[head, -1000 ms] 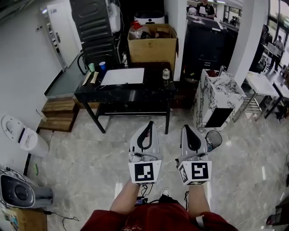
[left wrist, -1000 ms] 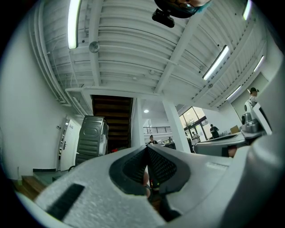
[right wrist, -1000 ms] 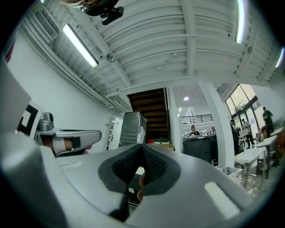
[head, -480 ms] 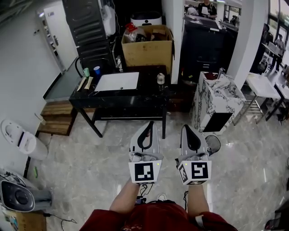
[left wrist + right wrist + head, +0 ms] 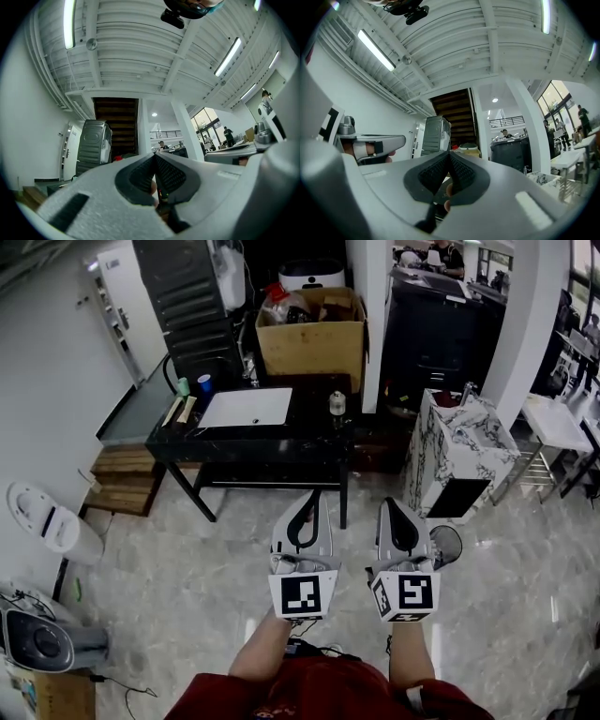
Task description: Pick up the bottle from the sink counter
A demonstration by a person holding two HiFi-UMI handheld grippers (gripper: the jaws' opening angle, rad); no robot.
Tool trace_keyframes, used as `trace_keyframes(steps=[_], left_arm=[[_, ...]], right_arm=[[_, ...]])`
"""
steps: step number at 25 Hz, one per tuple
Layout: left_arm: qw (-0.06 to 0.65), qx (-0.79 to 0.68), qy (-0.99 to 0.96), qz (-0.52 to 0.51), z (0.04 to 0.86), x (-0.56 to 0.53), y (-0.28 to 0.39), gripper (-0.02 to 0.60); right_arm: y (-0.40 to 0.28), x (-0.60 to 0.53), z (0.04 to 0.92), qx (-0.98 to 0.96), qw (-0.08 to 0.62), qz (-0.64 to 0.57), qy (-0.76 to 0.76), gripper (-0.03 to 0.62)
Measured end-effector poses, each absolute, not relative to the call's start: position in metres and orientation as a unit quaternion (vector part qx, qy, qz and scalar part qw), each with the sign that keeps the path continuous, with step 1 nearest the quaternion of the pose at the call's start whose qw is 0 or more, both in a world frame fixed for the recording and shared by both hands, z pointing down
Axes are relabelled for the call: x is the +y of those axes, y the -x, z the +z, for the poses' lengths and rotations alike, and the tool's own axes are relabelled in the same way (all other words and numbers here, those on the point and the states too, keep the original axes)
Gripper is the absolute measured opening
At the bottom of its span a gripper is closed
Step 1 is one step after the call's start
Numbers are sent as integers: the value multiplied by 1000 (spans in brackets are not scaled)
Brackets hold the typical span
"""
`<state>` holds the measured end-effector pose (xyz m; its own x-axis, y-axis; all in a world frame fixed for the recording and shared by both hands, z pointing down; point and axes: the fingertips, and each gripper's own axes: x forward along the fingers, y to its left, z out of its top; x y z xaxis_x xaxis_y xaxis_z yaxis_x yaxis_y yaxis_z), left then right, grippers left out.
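A small clear bottle [image 5: 336, 403] stands on the right part of the black sink counter [image 5: 309, 427], next to a white basin [image 5: 246, 408]. In the head view my left gripper [image 5: 313, 495] and right gripper [image 5: 386, 504] are held side by side over the floor, well short of the counter and pointing toward it. Both are shut with nothing between the jaws. In the left gripper view the left gripper [image 5: 154, 154] has its pads together. In the right gripper view the right gripper [image 5: 449, 153] does too. The bottle is hidden in both gripper views.
A cardboard box [image 5: 314, 329] and a dark cabinet [image 5: 187, 296] stand behind the counter. A blue cup [image 5: 204, 382] and a green cup [image 5: 184, 386] sit at its left end. A marble pedestal [image 5: 459, 451] is to the right, a wooden pallet [image 5: 122, 479] to the left.
The counter and box look slightly larger and nearer than a second ago. Both grippers have kept their side-by-side pose and stayed shut.
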<state>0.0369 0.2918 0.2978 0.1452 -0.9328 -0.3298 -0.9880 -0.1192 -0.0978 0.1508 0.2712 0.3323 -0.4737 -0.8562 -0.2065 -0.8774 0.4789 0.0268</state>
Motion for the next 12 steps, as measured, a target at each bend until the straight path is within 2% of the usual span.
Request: trace_keyframes(steps=[12], left_arm=[[142, 646, 742, 108, 303, 247, 1, 2]], right_arm=[[-114, 230, 337, 854, 67, 74, 510, 2]])
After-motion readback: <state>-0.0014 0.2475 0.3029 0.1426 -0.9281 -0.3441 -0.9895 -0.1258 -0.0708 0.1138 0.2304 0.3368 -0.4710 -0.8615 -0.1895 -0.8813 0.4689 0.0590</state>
